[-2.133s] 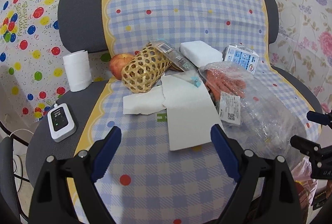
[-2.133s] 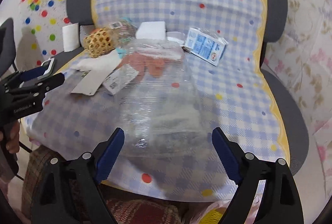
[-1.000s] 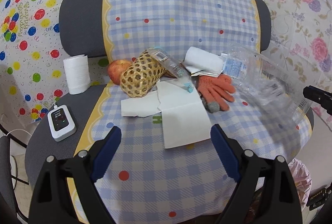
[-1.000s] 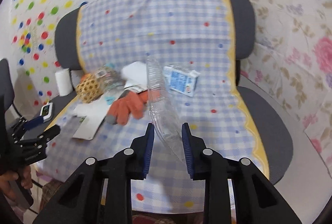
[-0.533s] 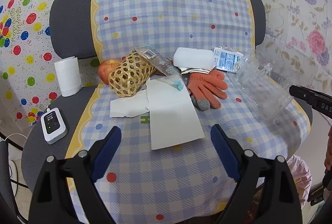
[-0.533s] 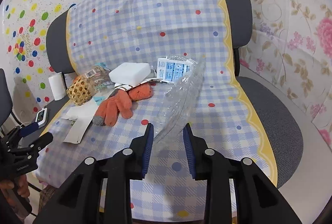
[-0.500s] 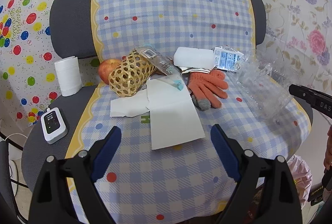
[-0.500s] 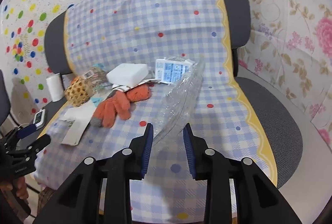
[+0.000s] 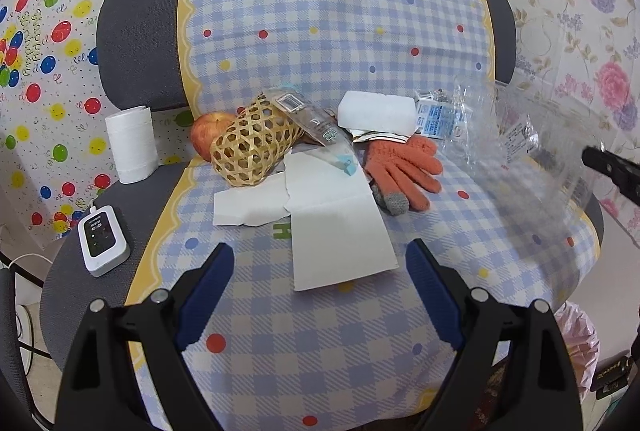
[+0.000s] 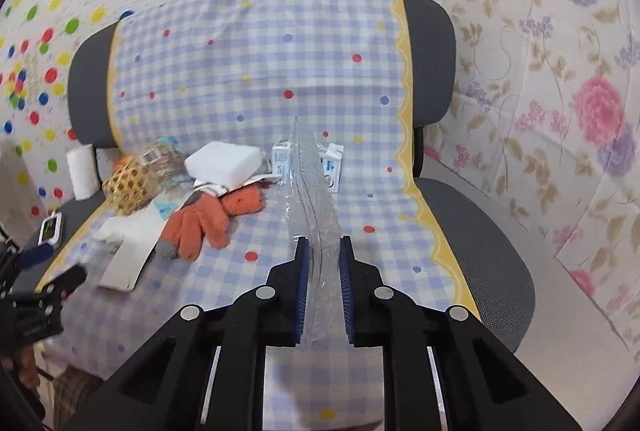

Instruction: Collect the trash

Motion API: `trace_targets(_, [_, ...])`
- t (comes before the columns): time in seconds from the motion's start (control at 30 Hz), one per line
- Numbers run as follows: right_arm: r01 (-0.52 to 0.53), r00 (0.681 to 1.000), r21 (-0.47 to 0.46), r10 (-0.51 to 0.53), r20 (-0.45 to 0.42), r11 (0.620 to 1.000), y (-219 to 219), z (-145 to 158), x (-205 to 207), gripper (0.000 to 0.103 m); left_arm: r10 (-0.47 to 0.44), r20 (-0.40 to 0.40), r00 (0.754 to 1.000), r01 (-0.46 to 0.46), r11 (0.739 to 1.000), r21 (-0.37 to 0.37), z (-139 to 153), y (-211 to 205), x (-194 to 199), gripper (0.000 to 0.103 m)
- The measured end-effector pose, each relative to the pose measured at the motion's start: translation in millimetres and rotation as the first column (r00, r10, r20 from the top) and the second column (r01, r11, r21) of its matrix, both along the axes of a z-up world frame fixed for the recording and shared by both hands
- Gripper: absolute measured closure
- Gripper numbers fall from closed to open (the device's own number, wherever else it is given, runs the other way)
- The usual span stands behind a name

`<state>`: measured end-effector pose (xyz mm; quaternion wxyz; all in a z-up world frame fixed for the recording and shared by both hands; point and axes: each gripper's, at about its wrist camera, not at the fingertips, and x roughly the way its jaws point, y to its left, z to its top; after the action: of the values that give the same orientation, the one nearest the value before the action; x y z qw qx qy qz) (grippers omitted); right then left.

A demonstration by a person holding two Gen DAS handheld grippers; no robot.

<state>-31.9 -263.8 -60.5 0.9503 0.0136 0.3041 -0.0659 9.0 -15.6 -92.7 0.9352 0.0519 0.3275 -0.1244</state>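
Gripping a crumpled clear plastic wrapper (image 10: 316,199), the right gripper (image 10: 323,251) has its blue-padded jaws drawn in narrow, and they have just been closing further with the film caught between them. That wrapper stands edge-on above the blue-and-white checked cloth (image 10: 240,79) draped over a grey office chair (image 10: 472,231); in the left wrist view it shows as a blurred sheet (image 9: 516,151) lifted over the seat's right side. The left gripper (image 9: 320,271) hangs over the front of the seat with its jaws spread wide and nothing between them. Just beyond them lies a torn white sheet of paper (image 9: 332,227). Farther back are an orange knitted glove (image 9: 404,163), a woven bamboo basket (image 9: 252,151) on its side, a red apple (image 9: 208,135) touching the basket, a white foam block (image 9: 376,111) and a small blue-and-white carton (image 9: 436,115). On the bare grey seat at left stand a white paper roll (image 9: 132,143) and a small white device (image 9: 102,235).
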Motion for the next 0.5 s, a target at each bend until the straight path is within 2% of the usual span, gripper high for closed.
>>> trace_targets(0.07, [-0.025,0.999,0.01,0.025,-0.02,1.0,4.1,-7.6,-6.9,0.086,-0.006,0.0,1.0,0.006,1.0,-0.008,0.0,-1.3,-0.6,0.018])
trace_targets(0.17, [-0.051,0.999,-0.013,0.051,0.004,0.999,12.5,-12.4,-15.9,0.083,-0.016,-0.004,1.0,0.016,1.0,-0.009,-1.2,-5.2,-2.3,0.018])
trace_targets(0.27, [-0.089,0.996,0.046,0.089,0.005,0.995,13.9,-14.9,-15.2,0.08,-0.026,-0.005,1.0,0.026,1.0,0.001,-2.1,-8.0,-4.8,0.018])
trace_targets(0.3, [-0.097,0.995,0.048,0.097,0.005,0.994,15.5,-16.0,-12.9,0.075,-0.026,-0.004,1.0,0.026,1.0,0.001,-1.7,-7.8,-5.4,0.018])
trace_targets(0.33, [-0.094,0.996,0.037,0.094,0.003,0.995,17.0,-18.4,-9.9,0.072,-0.024,-0.003,1.0,0.024,1.0,0.0,-1.3,-7.8,-6.1,0.018])
trace_targets(0.43, [-0.076,0.997,0.076,0.077,-0.01,0.994,12.9,-26.0,0.7,0.072,-0.018,0.001,1.0,0.018,1.0,0.001,0.3,-6.1,-7.1,0.018])
trace_targets(0.5, [-0.052,0.998,0.061,0.054,-0.016,0.997,11.3,-28.4,6.8,0.074,-0.016,0.003,1.0,0.016,1.0,0.008,0.8,-5.1,-7.2,0.018])
